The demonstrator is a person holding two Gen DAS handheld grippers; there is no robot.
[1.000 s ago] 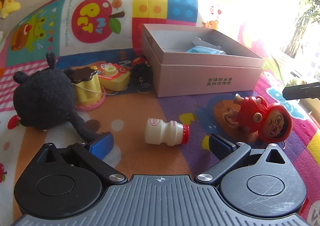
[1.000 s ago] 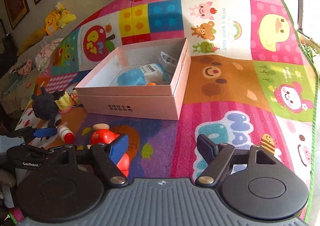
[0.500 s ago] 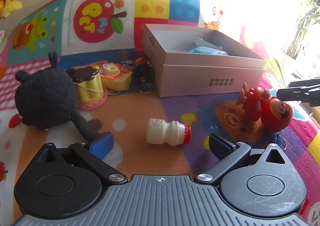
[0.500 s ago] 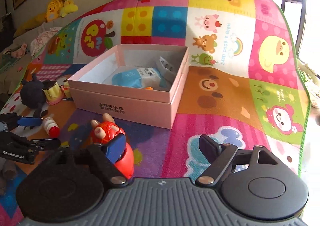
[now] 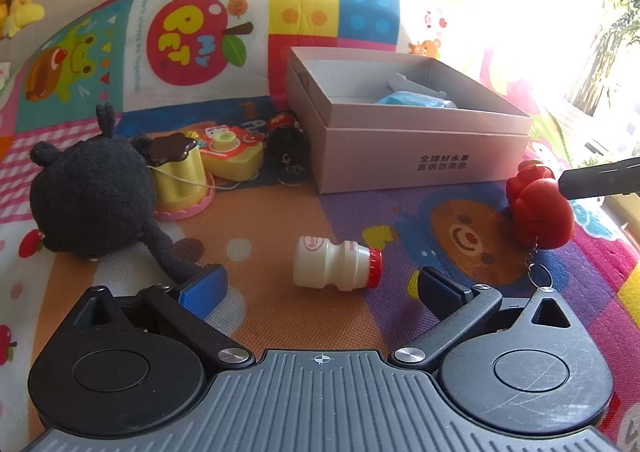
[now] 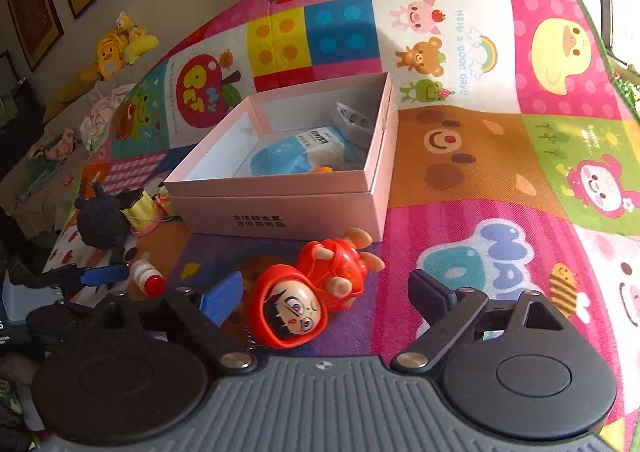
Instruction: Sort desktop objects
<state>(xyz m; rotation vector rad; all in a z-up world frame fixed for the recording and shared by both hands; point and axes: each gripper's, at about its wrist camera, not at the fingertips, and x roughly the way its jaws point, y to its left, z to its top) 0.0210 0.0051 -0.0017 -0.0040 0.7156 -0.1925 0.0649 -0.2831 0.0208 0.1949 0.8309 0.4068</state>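
Your right gripper (image 6: 326,294) has its jaws opening, and the red hooded plastic doll keychain (image 6: 308,300) lies on its back between them, close to the blue left pad, face up, feet toward twelve o'clock; neither pad presses on it. Your left gripper (image 5: 320,286) stands wide open over bare mat, with the small white plastic drink bottle with a red cap (image 5: 336,262) lying on its side just beyond the tips.

The left view shows only the doll's red back and its chain at three o'clock; the right view shows its face.

Farther at twelve, the open pink cardboard box (image 6: 280,208) holds a blue-and-white packet (image 6: 298,154), with free floor room inside at its left. At ten o'clock sits a black plush toy (image 5: 90,196). The colourful cartoon play mat (image 6: 500,172) lies clear toward two o'clock.
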